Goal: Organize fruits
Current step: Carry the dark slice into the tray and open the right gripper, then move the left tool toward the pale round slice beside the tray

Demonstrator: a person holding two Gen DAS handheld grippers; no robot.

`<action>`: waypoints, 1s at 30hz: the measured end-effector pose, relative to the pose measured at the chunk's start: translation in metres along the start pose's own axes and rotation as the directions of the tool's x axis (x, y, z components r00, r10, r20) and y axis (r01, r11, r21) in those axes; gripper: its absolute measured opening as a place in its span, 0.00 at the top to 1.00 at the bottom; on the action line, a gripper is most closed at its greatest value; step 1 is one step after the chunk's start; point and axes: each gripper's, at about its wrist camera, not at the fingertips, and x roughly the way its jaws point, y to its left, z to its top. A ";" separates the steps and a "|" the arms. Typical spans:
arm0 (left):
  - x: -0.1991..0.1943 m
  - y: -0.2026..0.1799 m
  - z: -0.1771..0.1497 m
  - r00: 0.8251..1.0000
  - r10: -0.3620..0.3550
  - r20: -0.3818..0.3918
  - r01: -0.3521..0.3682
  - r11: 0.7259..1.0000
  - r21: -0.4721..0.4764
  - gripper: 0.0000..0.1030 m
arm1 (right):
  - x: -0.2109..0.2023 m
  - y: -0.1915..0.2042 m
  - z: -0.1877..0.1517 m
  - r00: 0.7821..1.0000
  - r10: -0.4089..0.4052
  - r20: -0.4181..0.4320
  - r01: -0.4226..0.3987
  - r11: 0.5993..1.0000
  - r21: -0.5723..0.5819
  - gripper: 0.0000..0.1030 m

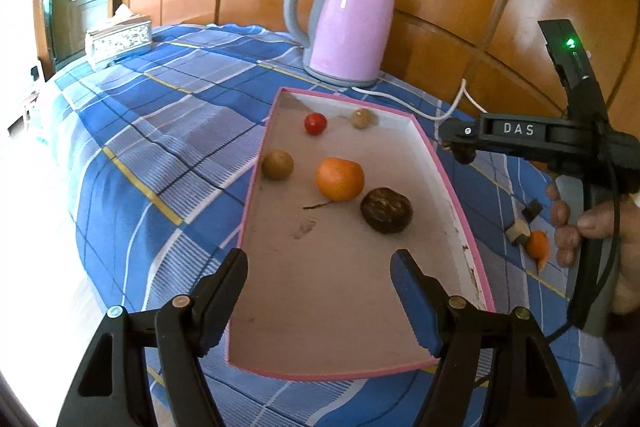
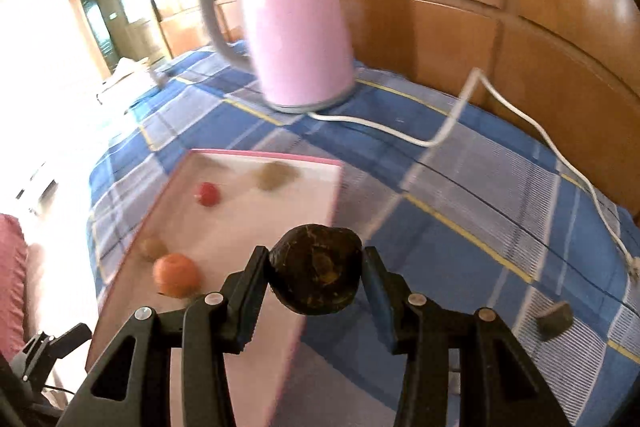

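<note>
A pink-rimmed white tray (image 1: 448, 171) lies on the blue checked cloth. In it are an orange (image 1: 340, 179), a dark brown wrinkled fruit (image 1: 386, 209), a red cherry tomato (image 1: 315, 123) and two small tan fruits (image 1: 277, 165) (image 1: 361, 118). My left gripper (image 1: 320, 275) is open and empty over the tray's near end. My right gripper (image 2: 316, 267) is shut on a dark brown fruit (image 2: 316, 269) above the tray's right rim (image 2: 334, 187); it shows from the side in the left wrist view (image 1: 460, 151).
A pink electric kettle (image 1: 346, 19) with a white cord (image 2: 520, 123) stands behind the tray. A tissue box (image 1: 118, 41) sits at the far left. Right of the tray lie a small orange (image 1: 537, 243) and dark pieces (image 1: 524, 223); one dark piece (image 2: 554, 319) shows in the right wrist view.
</note>
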 end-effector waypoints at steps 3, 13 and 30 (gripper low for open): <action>-0.002 0.006 0.001 1.000 0.017 0.005 -0.017 1.000 -0.021 0.27 | 0.008 0.018 0.002 1.000 0.019 -0.003 -0.019 1.000 -0.020 0.54; 0.003 0.011 0.000 0.999 0.032 -0.014 -0.033 0.999 -0.038 0.27 | 0.037 0.048 0.004 0.997 0.047 -0.059 -0.050 0.997 -0.055 0.53; -0.001 0.002 -0.002 1.000 0.010 -0.010 -0.010 1.000 -0.013 0.25 | -0.018 0.028 -0.020 0.997 -0.048 0.066 0.048 0.999 0.002 0.50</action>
